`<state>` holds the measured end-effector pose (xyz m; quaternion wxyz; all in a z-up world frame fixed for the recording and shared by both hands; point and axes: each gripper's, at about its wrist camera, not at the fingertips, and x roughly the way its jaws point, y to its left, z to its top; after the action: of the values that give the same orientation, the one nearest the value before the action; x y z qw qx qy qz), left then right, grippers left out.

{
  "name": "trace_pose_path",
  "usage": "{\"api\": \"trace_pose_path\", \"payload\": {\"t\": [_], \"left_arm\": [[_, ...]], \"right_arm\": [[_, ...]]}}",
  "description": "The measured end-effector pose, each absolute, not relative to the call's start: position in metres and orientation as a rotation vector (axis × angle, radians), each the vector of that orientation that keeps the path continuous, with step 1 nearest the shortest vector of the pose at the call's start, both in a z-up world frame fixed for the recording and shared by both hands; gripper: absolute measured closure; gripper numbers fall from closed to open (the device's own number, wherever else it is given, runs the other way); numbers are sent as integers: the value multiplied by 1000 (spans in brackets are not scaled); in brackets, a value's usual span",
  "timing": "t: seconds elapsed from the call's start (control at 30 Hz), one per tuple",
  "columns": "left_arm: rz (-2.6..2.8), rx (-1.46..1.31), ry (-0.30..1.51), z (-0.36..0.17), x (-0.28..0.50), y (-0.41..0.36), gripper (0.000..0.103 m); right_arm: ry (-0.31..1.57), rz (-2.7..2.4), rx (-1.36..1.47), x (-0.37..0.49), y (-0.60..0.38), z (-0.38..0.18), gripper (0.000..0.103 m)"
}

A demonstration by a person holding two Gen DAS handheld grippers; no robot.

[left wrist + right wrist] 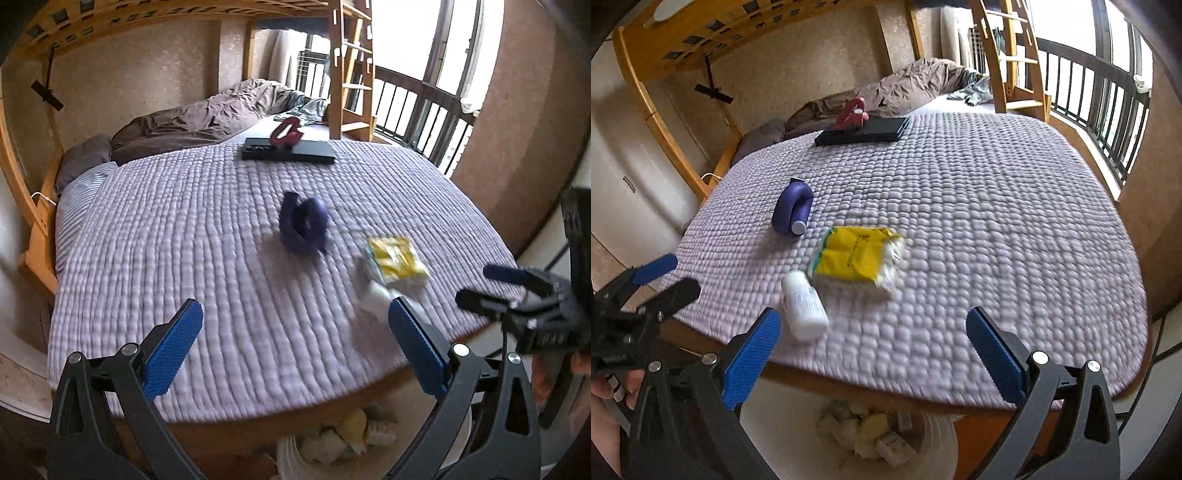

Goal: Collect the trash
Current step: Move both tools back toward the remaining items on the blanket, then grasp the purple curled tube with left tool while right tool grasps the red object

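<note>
A yellow and white packet (857, 258) lies on the quilted purple bed cover (979, 221), with a white bottle (804, 305) on its side just left of it. Both also show in the left wrist view: the packet (397, 258) and the bottle (375, 299). A white bin (886, 439) holding crumpled trash stands on the floor below the bed's near edge, also in the left wrist view (332, 439). My left gripper (295, 347) is open and empty over the bed's near edge. My right gripper (873, 350) is open and empty, just short of the bottle.
A curved purple object (793, 210) lies left of the packet. A black flat case with a red object (864, 127) on it sits at the far side. A rumpled brown duvet (916, 85), wooden bunk frame, ladder (1015, 55) and balcony railing lie beyond.
</note>
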<state>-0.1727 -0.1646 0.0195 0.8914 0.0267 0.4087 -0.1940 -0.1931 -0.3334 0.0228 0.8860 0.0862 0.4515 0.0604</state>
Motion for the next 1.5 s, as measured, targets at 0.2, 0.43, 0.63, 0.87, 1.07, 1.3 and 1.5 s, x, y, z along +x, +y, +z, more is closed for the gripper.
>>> {"api": "trace_pose_path", "payload": {"t": [0.2, 0.43, 0.63, 0.87, 1.07, 1.3, 1.5], "left_arm": [[-427, 21, 882, 14, -128, -174, 2], [-460, 52, 923, -4, -93, -193, 2], [-484, 76, 956, -17, -73, -205, 3], [-495, 76, 983, -26, -61, -209, 9], [-503, 89, 988, -30, -58, -212, 14], [-514, 87, 993, -34, -54, -215, 17], [-513, 77, 991, -33, -50, -213, 18]], "right_arm": [[986, 127, 186, -155, -319, 10, 4], [1035, 134, 249, -128, -314, -6, 4], [1057, 140, 238, -119, -306, -12, 6], [1060, 136, 217, -111, -302, -16, 6], [1060, 144, 233, -109, -305, -16, 6], [1062, 147, 245, -106, -306, -16, 6], [1060, 154, 259, -103, -309, -14, 6]]}}
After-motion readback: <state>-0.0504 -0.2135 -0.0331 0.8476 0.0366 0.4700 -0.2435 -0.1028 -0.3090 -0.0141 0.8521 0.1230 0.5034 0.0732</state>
